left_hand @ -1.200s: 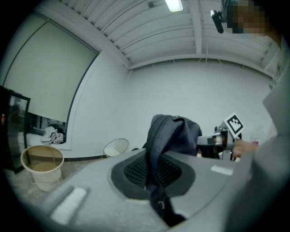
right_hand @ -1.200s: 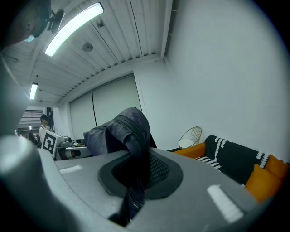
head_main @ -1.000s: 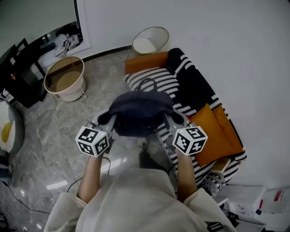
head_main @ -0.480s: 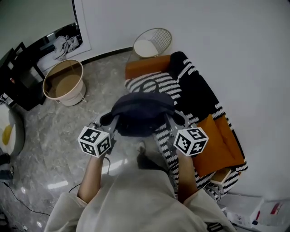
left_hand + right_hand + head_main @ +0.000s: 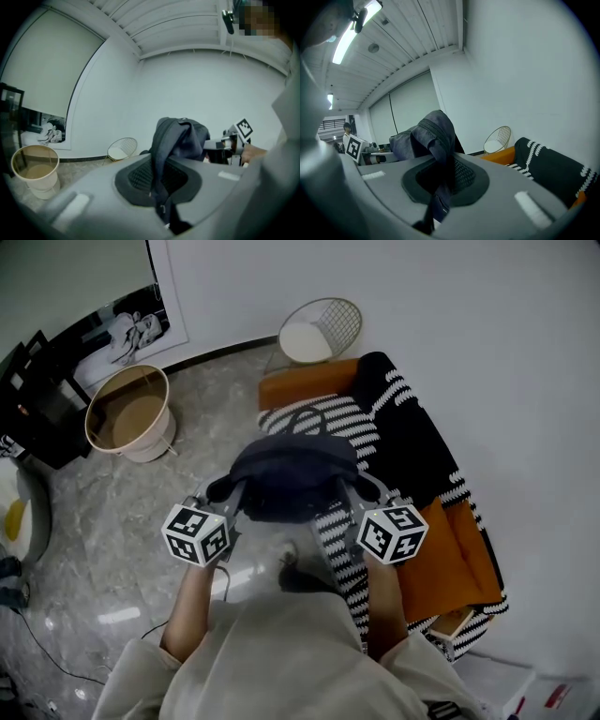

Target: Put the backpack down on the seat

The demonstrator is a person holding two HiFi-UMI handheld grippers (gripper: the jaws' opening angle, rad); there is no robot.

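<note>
Evidently soft and sagging, the backpack (image 5: pixel 292 479) hangs between the left tool (image 5: pixel 218 491) and right tool (image 5: pixel 371 489), each clamped on a fold of its fabric, probably a sound hold; the seat (image 5: pixel 412 437) lies below, just beyond the right tool.

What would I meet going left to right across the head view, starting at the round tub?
Beige tub → left claw → dark backpack → right claw → orange cushion at the far right.
</note>
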